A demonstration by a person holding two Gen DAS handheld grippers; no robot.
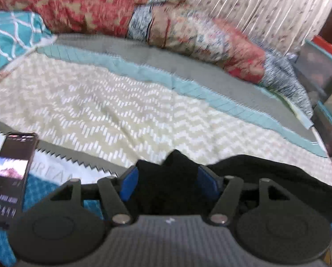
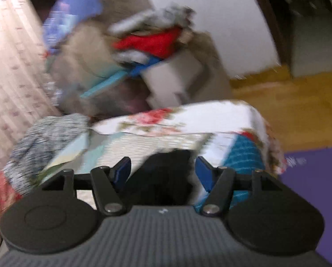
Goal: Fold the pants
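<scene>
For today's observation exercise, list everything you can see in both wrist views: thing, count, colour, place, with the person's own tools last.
pants: one, black, on the bed, bunched between both tongs' fingers
bedspread: one, cream zigzag with pale blue and grey bands, covering the bed
quilt: one, red floral, heaped at the far side of the bed
phone: one, dark, screen lit, left of the left tongs
clothes pile: one, red, grey and blue, blurred, beyond the bed
mat: one, purple, on the wooden floor
left tongs: black, blue pads, apart around the pants
right tongs: same, pants between the pads

Black pants (image 1: 266, 178); cream chevron bedspread (image 1: 99, 102); red floral quilt (image 1: 77, 4).
</scene>
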